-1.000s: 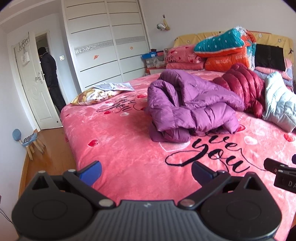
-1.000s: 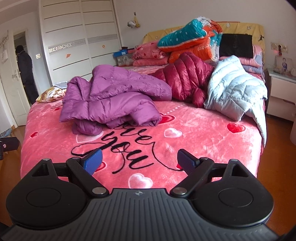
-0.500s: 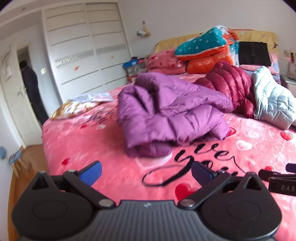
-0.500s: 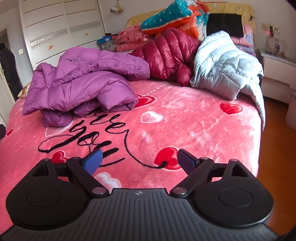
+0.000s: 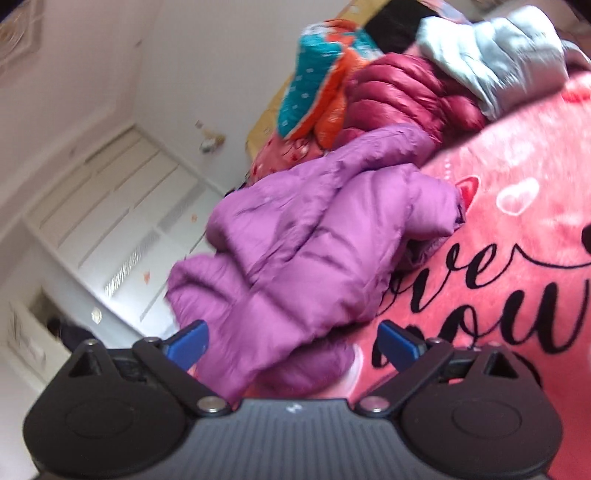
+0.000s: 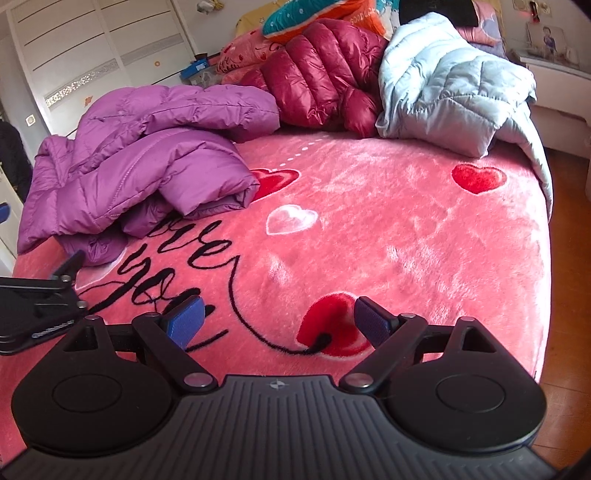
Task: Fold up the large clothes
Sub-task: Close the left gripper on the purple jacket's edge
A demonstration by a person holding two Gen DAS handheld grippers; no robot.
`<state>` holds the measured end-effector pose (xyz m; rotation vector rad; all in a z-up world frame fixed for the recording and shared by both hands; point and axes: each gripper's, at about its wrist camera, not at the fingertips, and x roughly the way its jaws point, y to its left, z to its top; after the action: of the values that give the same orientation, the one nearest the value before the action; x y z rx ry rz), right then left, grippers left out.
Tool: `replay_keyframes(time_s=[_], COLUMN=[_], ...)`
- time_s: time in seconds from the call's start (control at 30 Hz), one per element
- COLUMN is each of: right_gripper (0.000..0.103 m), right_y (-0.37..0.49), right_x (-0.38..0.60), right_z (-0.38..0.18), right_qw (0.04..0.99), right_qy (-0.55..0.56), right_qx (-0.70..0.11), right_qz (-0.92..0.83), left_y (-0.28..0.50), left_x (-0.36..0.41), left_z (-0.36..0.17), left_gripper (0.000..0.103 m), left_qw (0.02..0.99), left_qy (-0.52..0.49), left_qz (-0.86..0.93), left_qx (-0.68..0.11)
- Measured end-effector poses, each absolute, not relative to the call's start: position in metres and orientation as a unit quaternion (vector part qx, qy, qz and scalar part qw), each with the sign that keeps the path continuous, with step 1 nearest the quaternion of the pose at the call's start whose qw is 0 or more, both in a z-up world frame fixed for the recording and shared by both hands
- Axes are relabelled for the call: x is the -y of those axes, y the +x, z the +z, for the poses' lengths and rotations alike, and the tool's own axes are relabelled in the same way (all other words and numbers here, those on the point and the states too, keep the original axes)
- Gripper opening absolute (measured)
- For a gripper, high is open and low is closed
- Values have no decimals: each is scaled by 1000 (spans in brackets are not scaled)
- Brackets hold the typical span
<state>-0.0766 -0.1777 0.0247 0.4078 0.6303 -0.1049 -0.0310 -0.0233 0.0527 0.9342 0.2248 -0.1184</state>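
Left gripper (image 5: pixel 291 341): jaws wide but closing; the lower folds of the purple jacket (image 5: pixel 314 236) lie in the gap between the blue pads, and neither pad presses on them, so nothing is held. The view is rolled, so the bed runs uphill to the right.
Right gripper (image 6: pixel 277 321): jaws spread wide over bare blanket, holding nothing; between the blue pads sit a red heart and the tail of the black lettering.
Left gripper seen from the right wrist: its dark body shows at the left edge (image 6: pixel 40 302), low over the blanket, with one finger pointing at the near hem of the purple jacket.
Pink blanket (image 6: pixel 388 240): covers the whole bed, plush, printed with red and white hearts and black script.
Purple jacket, place: crumpled on the left half of the bed (image 6: pixel 147 162), puffy, loosely bunched with one sleeve lying across the top; its near edge covers the start of the script.
Dark red jacket (image 6: pixel 321 74): behind the purple one, towards the head of the bed, quilted and shiny, touching it at the sleeve.
Pale blue jacket (image 6: pixel 447 88): just beside the red one on the right, with one edge hanging over the bed's side.
Pillows and bedding (image 6: pixel 306 14): stacked at the headboard behind the jackets, teal, orange and pink.
White wardrobe (image 6: pixel 92 48): against the far wall, left of the bed.
Person (image 6: pixel 11 155): dark clothing at the left edge, near the door; detail too small to tell.
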Motion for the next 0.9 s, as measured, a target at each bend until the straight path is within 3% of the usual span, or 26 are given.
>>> replay_keyframes(time_s=[0.33, 0.5, 0.6, 0.9], right_gripper=[103, 103, 103, 103], right_y=[-57, -47, -45, -42], right_x=[197, 198, 199, 208], right_z=[16, 15, 15, 14], right_qw=[920, 920, 921, 922], right_qy=[244, 243, 243, 245], right_qx=[-304, -305, -302, -295], right_qz=[-47, -40, -39, -54], left_y=[18, 28, 28, -16], left_x=[36, 34, 22, -43], left_z=[40, 51, 70, 151], left_gripper=[71, 28, 18, 12], left_qw=[881, 908, 934, 977], left_qy=[452, 386, 315, 132], left_qz=[-54, -65, -68, -74], left_qx=[-126, -147, -154, -149])
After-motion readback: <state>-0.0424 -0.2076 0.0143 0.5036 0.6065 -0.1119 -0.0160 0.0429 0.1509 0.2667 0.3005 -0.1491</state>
